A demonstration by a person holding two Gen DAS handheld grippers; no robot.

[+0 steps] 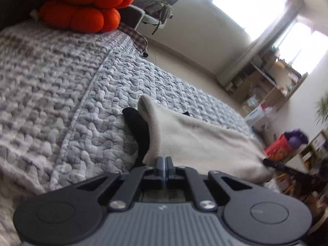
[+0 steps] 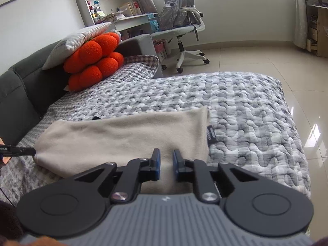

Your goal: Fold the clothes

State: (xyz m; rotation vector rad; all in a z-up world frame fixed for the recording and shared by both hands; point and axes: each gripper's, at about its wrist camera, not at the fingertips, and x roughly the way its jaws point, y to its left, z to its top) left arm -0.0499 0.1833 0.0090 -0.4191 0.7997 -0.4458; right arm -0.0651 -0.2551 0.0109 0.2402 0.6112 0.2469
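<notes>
- Beige fleece, a folded garment (image 1: 205, 143), fills the left wrist view. The left tool (image 1: 164, 162) has its jaws pressed together at the cloth's near corner, seemingly pinching the hem (the cloth in the bite itself is hidden), probably to carry that corner in a fold. A black garment (image 1: 137, 127) peeks out beneath.
- The quilted grey bedspread (image 1: 61, 82) carries everything; orange cushions (image 1: 82, 6) sit at the far end, windows and cluttered shelves beyond.
- From the right wrist view, the right tool (image 2: 166, 158) stands slightly spread over the beige garment (image 2: 123, 135) at its near edge, pinching nothing; I judge it ready to take its own corner.
- The left tool's tip (image 2: 22, 150) meets the cloth's left corner. An office chair (image 2: 182, 26) and bookshelves stand behind on tiled floor.
</notes>
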